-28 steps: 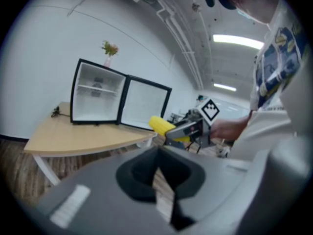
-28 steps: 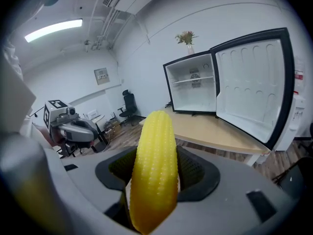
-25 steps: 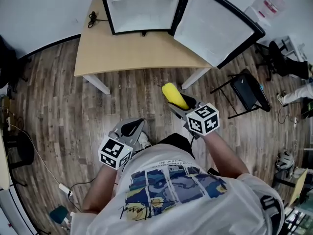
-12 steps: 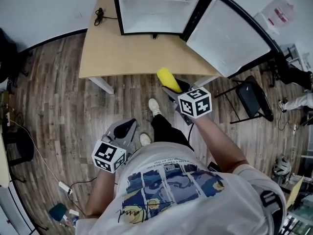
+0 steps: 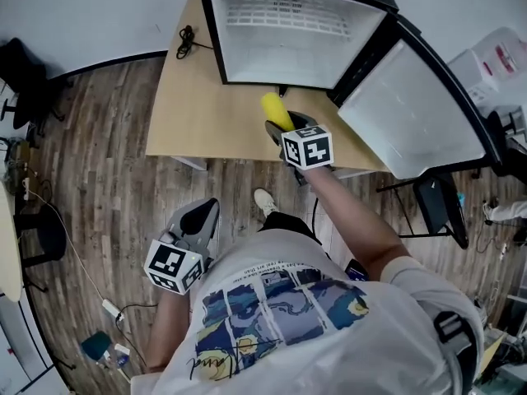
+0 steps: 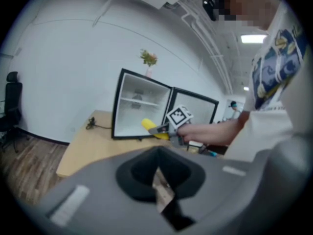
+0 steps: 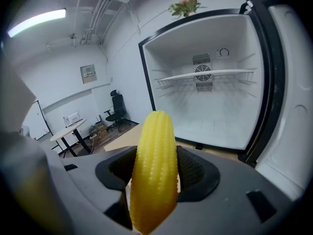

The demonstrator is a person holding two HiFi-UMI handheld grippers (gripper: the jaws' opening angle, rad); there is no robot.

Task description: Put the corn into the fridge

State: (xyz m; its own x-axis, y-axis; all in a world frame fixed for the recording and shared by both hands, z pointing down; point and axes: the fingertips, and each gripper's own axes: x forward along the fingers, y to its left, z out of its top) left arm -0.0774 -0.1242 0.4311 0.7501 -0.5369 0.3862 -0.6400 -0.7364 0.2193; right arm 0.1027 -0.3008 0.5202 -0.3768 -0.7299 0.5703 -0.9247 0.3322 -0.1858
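Observation:
The yellow corn (image 5: 275,110) sticks forward out of my right gripper (image 5: 282,124), which is shut on it over the wooden table, just in front of the open fridge (image 5: 292,35). In the right gripper view the corn (image 7: 155,168) stands upright between the jaws, with the white fridge interior (image 7: 215,102) and its wire shelf (image 7: 208,76) ahead. My left gripper (image 5: 198,220) hangs low beside the person's body, shut and empty. From the left gripper view, the corn (image 6: 152,128) and right gripper (image 6: 164,129) show in front of the fridge (image 6: 139,105).
The fridge door (image 5: 420,109) is swung open to the right. The light wooden table (image 5: 198,109) holds a black cable (image 5: 188,38) at its back left. A black folding chair (image 5: 436,206) stands on the wood floor at right; an office chair (image 5: 20,72) at far left.
The right gripper has carried the corn forward from above the floor to over the table, up to the fridge opening. The left gripper stayed low by the body.

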